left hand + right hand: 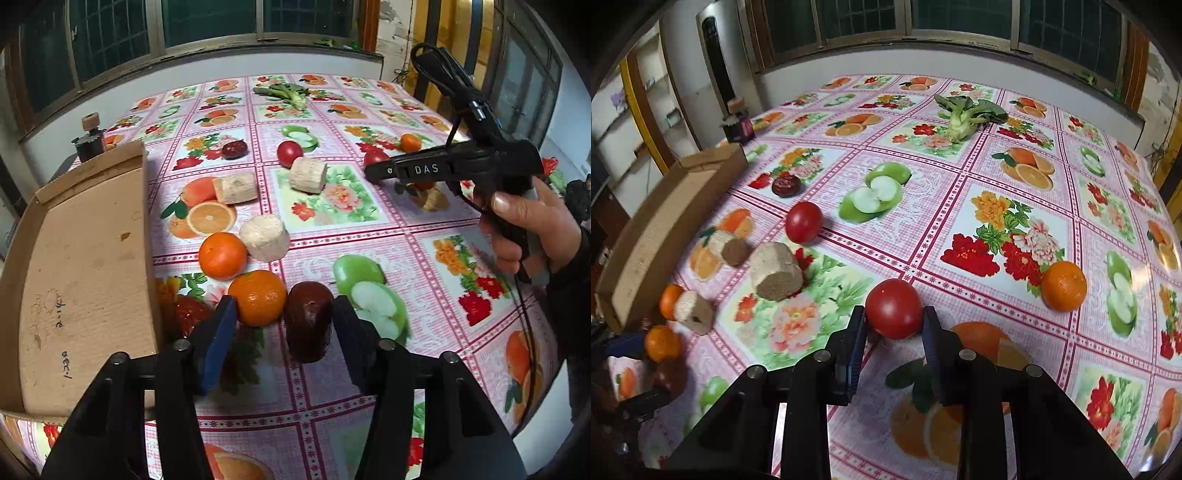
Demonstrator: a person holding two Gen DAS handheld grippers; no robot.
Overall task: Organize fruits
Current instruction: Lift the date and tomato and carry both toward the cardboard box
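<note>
My left gripper (pixel 284 314) is open on the fruit-print tablecloth. A dark red date (pixel 309 321) lies between its fingers next to the right pad, and an orange (pixel 258 297) sits just ahead by the left pad. A second orange (pixel 222 255) lies beyond. My right gripper (pixel 894 321) is open around a red tomato (pixel 894 313), its pads close on both sides. Another tomato (pixel 803 222) and a lone orange (pixel 1063 285) lie farther off. The right gripper also shows in the left wrist view (pixel 376 171).
An open cardboard box (pixel 85 273) stands at the left edge of the table. Several pale cut root pieces (pixel 264 238) (pixel 777 271), a dark date (pixel 785 185) and a green vegetable (pixel 964 114) lie on the cloth. A small jar (pixel 738 127) stands at the far left corner.
</note>
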